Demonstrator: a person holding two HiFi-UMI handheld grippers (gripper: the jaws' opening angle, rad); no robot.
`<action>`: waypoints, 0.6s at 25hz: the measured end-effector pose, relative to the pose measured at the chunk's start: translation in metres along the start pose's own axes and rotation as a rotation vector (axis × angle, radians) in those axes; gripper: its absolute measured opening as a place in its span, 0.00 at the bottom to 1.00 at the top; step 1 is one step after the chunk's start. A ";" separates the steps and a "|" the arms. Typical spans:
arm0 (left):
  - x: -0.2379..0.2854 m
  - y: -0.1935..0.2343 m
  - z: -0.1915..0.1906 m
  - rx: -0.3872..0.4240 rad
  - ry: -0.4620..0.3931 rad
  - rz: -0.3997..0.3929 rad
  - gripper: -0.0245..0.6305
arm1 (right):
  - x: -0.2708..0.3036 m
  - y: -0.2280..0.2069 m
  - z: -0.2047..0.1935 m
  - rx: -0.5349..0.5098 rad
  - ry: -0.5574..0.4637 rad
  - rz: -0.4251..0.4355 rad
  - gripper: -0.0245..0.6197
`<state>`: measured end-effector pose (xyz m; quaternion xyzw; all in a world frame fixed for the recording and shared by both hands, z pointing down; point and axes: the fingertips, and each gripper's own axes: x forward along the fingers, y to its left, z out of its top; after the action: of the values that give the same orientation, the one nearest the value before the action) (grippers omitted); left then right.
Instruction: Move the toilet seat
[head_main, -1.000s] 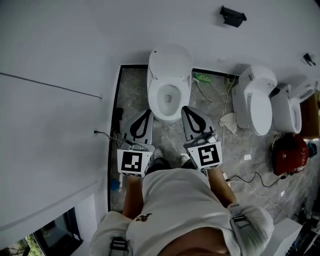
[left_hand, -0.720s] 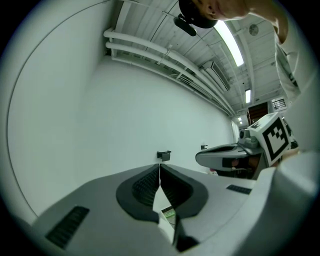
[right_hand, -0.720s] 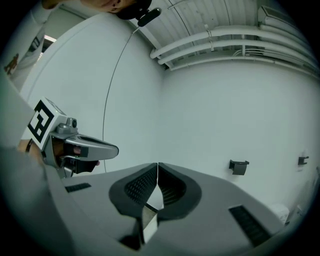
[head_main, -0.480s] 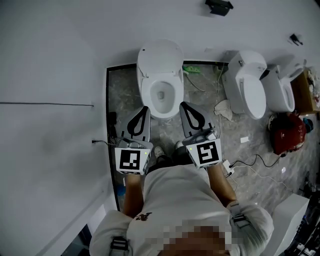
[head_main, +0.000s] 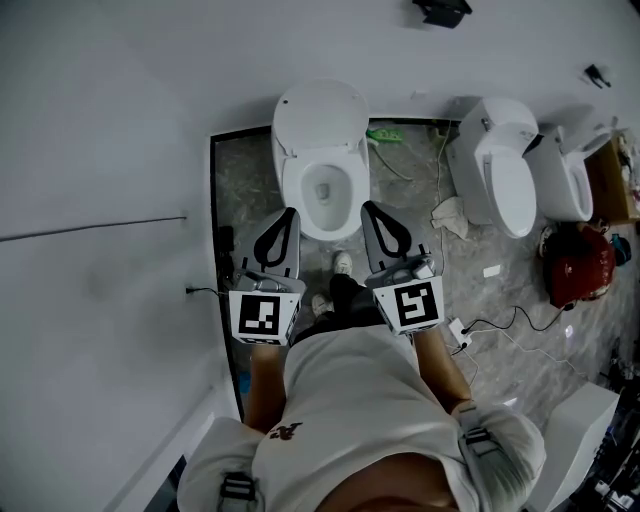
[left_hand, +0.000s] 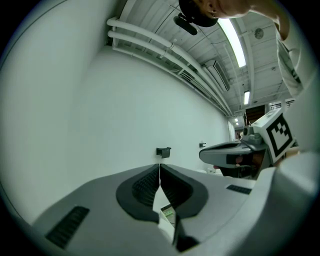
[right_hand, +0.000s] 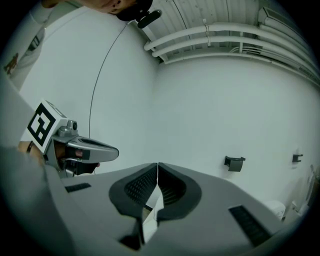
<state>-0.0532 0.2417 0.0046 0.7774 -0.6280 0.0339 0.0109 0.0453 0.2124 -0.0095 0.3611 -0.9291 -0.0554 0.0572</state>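
Treat the toilet seat (head_main: 291, 192), down on the bowl (head_main: 322, 186) ahead of, below and between the empty, pressed-together fingers of the left gripper (head_main: 287, 216) and right gripper (head_main: 369, 210), as probably stiff, light, slippery hinged plastic; hook under its front rim.

White walls (head_main: 100, 130) closed me in on two sides, and a thin dark line (head_main: 90, 231) ran across the left one. The floor (head_main: 500, 290) was grey marbled stone. Something red (head_main: 575, 268), perhaps a bag, lay at its right edge. Pale pipes (right_hand: 225, 32) and a lit strip light (left_hand: 234, 36) ran overhead. A small black fitting (head_main: 440, 12) hung on the far wall.
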 end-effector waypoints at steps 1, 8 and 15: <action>0.006 0.003 0.000 0.004 0.004 0.002 0.07 | 0.006 -0.003 -0.001 0.003 0.000 0.004 0.07; 0.049 0.025 -0.009 0.003 0.027 0.028 0.07 | 0.047 -0.029 -0.014 0.023 0.004 0.024 0.07; 0.108 0.043 -0.021 0.002 0.061 0.038 0.07 | 0.093 -0.070 -0.031 0.044 0.039 0.035 0.07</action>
<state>-0.0730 0.1283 0.0312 0.7638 -0.6422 0.0584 0.0289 0.0286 0.0964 0.0169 0.3469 -0.9350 -0.0268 0.0684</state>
